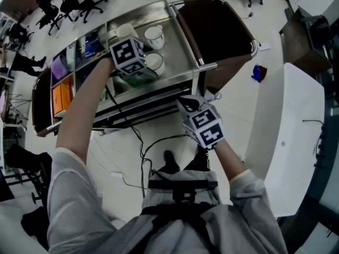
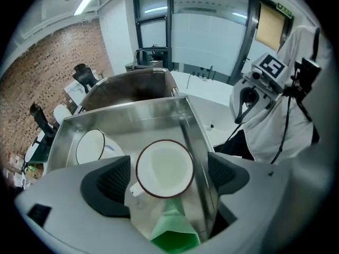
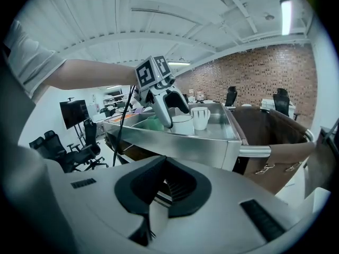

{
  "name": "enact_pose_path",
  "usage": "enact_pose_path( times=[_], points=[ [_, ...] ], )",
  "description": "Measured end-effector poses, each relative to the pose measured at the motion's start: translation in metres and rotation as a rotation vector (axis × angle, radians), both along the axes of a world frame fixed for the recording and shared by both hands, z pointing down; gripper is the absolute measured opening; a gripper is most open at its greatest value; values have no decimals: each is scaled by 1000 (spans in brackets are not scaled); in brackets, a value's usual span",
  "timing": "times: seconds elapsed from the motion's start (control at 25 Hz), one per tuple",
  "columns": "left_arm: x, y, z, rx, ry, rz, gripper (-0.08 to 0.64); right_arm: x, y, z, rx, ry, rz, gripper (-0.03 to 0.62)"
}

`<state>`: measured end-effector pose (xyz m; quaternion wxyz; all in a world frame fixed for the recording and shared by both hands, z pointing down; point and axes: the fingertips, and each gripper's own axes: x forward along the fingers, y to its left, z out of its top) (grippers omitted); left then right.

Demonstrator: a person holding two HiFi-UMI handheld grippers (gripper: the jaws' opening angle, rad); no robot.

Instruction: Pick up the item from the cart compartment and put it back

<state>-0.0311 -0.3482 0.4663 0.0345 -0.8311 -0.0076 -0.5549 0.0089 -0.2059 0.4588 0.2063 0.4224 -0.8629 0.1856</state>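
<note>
Steel cart compartment [image 2: 139, 127], office behind: a white cup [image 2: 164, 168] with a dark rim stands on its floor between the wide-open jaws of the left gripper [image 2: 167, 180], neither pad touching it. A second mug [image 2: 91, 146] sits ahead-left of that gripper. The right gripper [image 3: 159, 194], closed and empty, hangs outside the cart.

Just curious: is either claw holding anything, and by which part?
Nothing is held. The left gripper stands open around the brown-rimmed cup, not touching it; the right gripper is shut, empty.
</note>
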Motion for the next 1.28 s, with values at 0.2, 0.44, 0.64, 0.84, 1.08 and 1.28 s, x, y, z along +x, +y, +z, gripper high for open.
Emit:
enact_pose_path(
  times=[0.2,0.44,0.64,0.84,1.08,1.28],
  points=[
    [4,-3,13,-20,-46,14,448,1,-2,1,-5,-1,-1,9],
    [5,-4,28,-53,-89,17,448,3,-2,4,-15,-5,-2,9],
    [6,-4,38,-51,-112,9,447,7,2,6,-22,-5,5,9],
    [8,-5,41,-61,-105,1,417,13,3,8,-27,-9,11,9],
    [8,-4,40,-62,-95,-10,416,12,5,11,-22,-14,6,9],
    [5,-9,39,-45,-83,-42,416,11,6,16,-33,-12,5,9]
  ],
)
